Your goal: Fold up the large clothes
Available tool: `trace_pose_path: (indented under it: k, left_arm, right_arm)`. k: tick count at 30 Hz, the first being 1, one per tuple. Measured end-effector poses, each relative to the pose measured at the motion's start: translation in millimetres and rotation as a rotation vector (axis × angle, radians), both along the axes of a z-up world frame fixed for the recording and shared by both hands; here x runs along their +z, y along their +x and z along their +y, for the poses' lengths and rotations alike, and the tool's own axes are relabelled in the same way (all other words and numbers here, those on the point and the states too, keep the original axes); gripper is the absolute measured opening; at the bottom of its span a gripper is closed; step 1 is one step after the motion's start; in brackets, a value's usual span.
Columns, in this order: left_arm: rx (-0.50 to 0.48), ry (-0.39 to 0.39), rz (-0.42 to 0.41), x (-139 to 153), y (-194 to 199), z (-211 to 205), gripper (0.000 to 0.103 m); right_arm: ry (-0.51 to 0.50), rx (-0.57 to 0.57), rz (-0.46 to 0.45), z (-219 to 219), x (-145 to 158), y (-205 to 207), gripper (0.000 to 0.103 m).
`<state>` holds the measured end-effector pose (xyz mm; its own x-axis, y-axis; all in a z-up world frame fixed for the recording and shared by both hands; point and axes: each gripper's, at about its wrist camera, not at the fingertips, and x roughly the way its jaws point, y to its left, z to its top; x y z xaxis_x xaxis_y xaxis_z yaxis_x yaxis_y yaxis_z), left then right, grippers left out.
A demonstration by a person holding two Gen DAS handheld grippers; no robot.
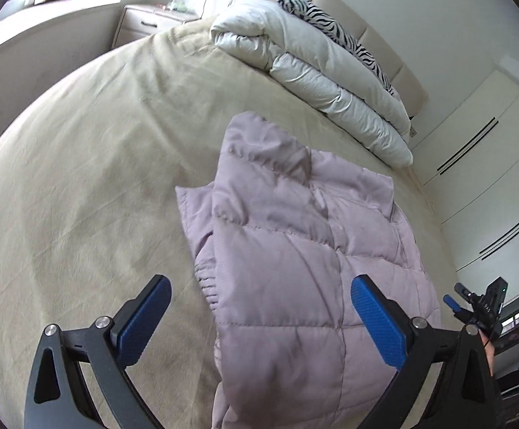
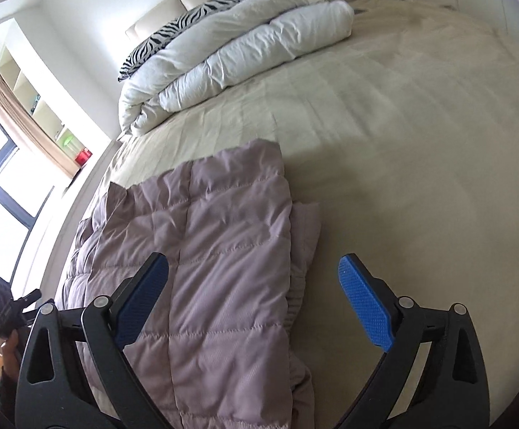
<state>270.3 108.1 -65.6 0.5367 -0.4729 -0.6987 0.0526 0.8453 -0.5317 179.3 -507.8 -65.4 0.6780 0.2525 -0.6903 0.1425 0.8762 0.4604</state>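
A mauve quilted puffer jacket lies folded on the beige bed sheet. It also shows in the right wrist view, with a sleeve cuff sticking out at its right side. My left gripper is open and empty, hovering above the jacket's near left part. My right gripper is open and empty, above the jacket's right edge. The right gripper shows at the right in the left wrist view, and the left gripper at the left in the right wrist view.
A folded white duvet and a zebra-print pillow lie at the head of the bed by the padded headboard. A nightstand stands beside the bed. White wardrobe doors are beyond it. A window is nearby.
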Motion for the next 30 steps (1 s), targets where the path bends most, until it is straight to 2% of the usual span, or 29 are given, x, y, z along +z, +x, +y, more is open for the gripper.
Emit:
trace_pose_path:
  k: [5, 8, 12, 16, 18, 21, 22, 23, 30]
  left_arm:
    - [-0.031, -0.191, 0.097, -30.8, 3.5, 2.9, 0.103]
    - [-0.043, -0.208, 0.137, -43.7, 11.1, -2.9, 0.103]
    - [-0.078, -0.243, 0.184, -58.7, 23.8, -7.3, 0.103]
    - [-0.078, -0.29, 0.189, -60.6, 34.2, -5.9, 0.102]
    - [-0.078, -0.294, 0.201, -62.8, 40.7, -7.5, 0.1]
    - [-0.102, -0.253, 0.219, -64.6, 47.5, -15.2, 0.099]
    - [-0.114, -0.238, 0.219, -63.5, 48.5, -18.6, 0.097]
    - [-0.128, -0.234, 0.219, -63.0, 50.0, -20.8, 0.087]
    - [-0.152, -0.211, 0.219, -64.6, 52.7, -32.0, 0.065]
  right_arm:
    - [0.133, 0.066, 0.075, -0.7, -37.7, 1.9, 0.098]
    - [0.214, 0.109, 0.12, 6.1, -57.8, 9.5, 0.098]
    - [0.253, 0.147, 0.186, 17.5, -81.4, 22.7, 0.098]
    - [0.294, 0.165, 0.184, 20.4, -88.9, 29.1, 0.098]
    - [0.312, 0.171, 0.199, 19.5, -93.3, 32.4, 0.098]
    - [0.362, 0.194, 0.21, 19.4, -96.0, 37.2, 0.096]
    - [0.368, 0.203, 0.214, 21.1, -97.0, 38.8, 0.095]
    - [0.369, 0.211, 0.216, 23.2, -97.1, 42.6, 0.094]
    - [0.222, 0.243, 0.22, 44.2, -86.1, 49.7, 0.075]
